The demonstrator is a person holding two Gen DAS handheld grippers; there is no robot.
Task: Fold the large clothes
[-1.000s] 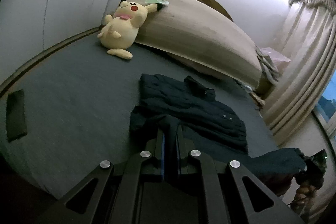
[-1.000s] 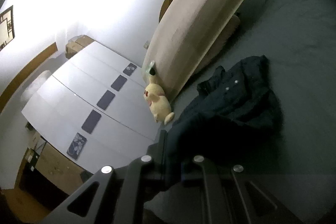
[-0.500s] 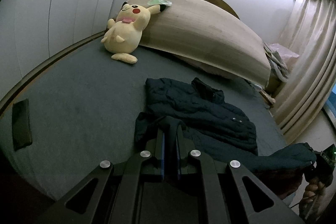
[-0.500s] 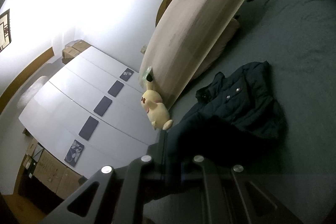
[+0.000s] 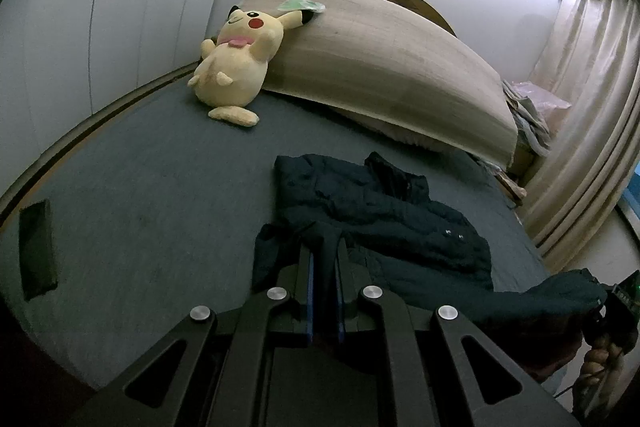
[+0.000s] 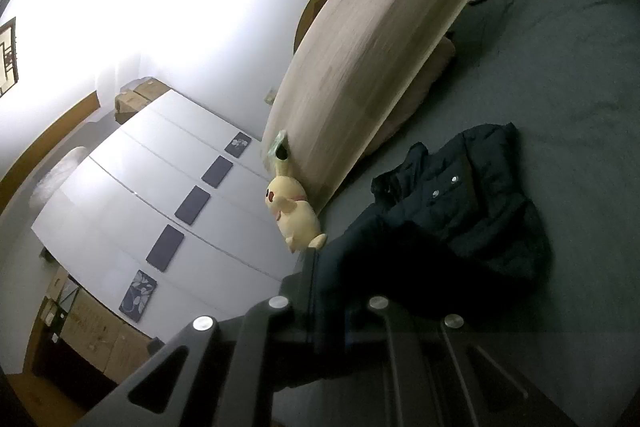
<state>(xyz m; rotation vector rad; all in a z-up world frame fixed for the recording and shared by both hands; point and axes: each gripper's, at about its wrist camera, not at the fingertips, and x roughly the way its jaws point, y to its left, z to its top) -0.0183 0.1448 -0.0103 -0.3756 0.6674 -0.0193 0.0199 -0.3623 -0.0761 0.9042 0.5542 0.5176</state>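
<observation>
A dark navy padded jacket (image 5: 384, 211) lies on the grey bed (image 5: 152, 195), collar toward the headboard. My left gripper (image 5: 325, 255) is shut on the jacket's near hem, cloth pinched between its fingers. My right gripper (image 6: 332, 291) is shut on another part of the jacket (image 6: 460, 211), a sleeve or hem end, held lifted off the bed. In the left wrist view that lifted end (image 5: 560, 295) hangs at the far right, where the right gripper (image 5: 608, 303) and the hand show.
A yellow plush toy (image 5: 236, 67) leans on the wooden headboard (image 5: 380, 67). A dark flat object (image 5: 36, 251) lies at the bed's left edge. Curtains (image 5: 592, 115) hang on the right. White wardrobe doors (image 6: 160, 195) stand along the left.
Both grippers have pulled back slightly toward the foot of the bed with the jacket in them; the jacket lies more stretched out.
</observation>
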